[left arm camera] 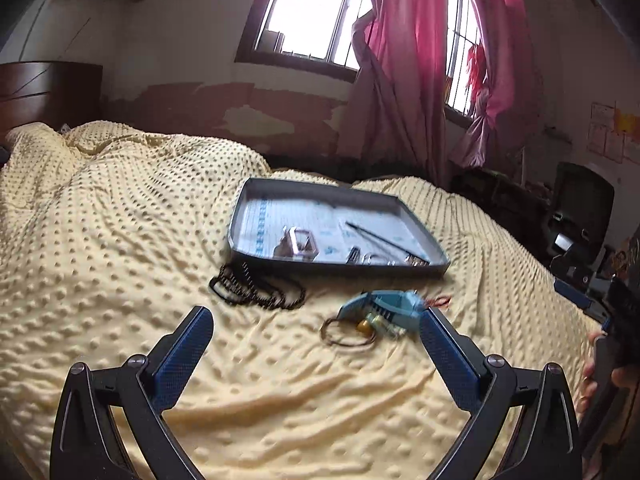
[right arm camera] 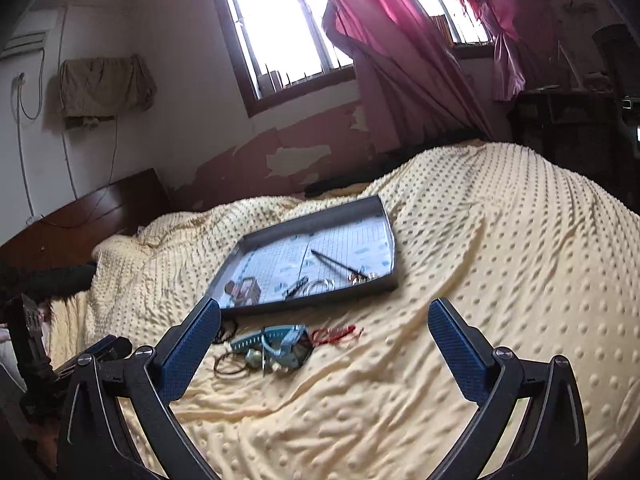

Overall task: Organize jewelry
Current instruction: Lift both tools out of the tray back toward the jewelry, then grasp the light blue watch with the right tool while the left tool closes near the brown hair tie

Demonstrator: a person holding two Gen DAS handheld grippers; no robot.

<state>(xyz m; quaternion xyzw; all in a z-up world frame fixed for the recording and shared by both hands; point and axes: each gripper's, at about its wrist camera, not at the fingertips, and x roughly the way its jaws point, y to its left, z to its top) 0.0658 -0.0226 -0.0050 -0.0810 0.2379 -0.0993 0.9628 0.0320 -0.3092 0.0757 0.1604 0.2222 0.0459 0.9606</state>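
Yellow dotted bedspread [left arm camera: 120, 240] carries one grey tray [left arm camera: 400, 205] mid-bed, holding a buckle [left arm camera: 299, 243], a dark stick [left arm camera: 380, 236] and some rings. Loose before its near edge: one black necklace [left arm camera: 256, 290], one blue watch [right arm camera: 272, 340], one red cord [right arm camera: 336, 333], one brown loop [left arm camera: 348, 334]. Left gripper [left arm camera: 316, 320] and right gripper [right arm camera: 324, 322] hover spread apart, empty. Risk, I judge: soft folds swallow thin cords, so fingers may snag fabric or tangle pieces.

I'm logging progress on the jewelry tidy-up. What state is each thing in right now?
Left gripper: jaws open, empty, above the blanket.
Right gripper: jaws open, empty.
Tray: lidless, flat on the blanket, partly filled.
Buckle: inside the tray.
Black stick: inside the tray.
Black bead necklace: heaped on the blanket, outside the tray.
Blue watch: on the blanket, outside the tray.
Red string: loose on the blanket.
Brown cord loop: on the blanket.
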